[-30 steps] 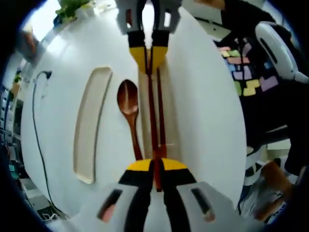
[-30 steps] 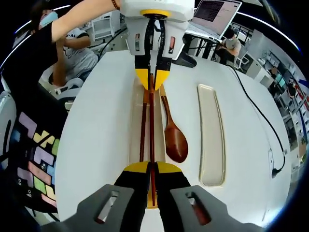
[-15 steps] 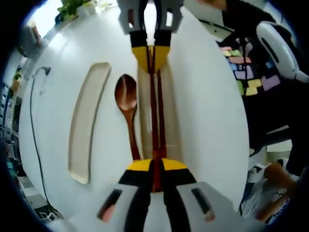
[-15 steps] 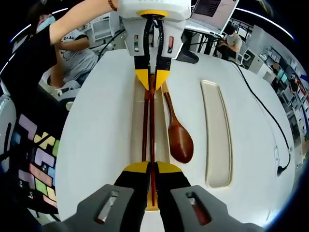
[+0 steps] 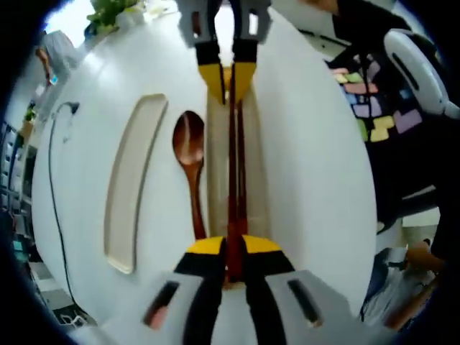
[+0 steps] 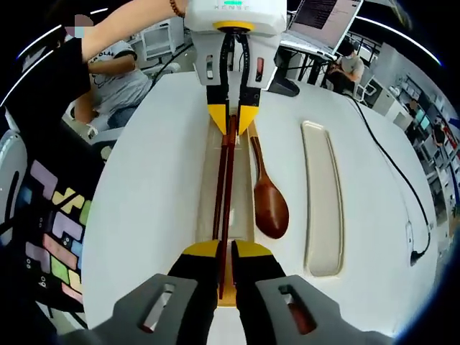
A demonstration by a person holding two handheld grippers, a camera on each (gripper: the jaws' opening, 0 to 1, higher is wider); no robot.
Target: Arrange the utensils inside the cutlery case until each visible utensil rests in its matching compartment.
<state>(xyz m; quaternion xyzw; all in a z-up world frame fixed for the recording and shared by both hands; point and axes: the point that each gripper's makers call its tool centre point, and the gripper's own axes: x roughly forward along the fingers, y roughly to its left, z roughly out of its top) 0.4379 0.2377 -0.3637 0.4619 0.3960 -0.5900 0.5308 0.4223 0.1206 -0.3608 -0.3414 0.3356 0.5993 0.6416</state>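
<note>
Gripping chopsticks as before, both tools clenched; spoon unmoved.

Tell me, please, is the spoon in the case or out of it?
Out: the spoon lies on the table beside the case, next to the chopsticks inside it.

We see a round white table. On it lie 1 long open case, 1 wooden spoon just beside it, 1 lid further off, and a black cable.
</note>
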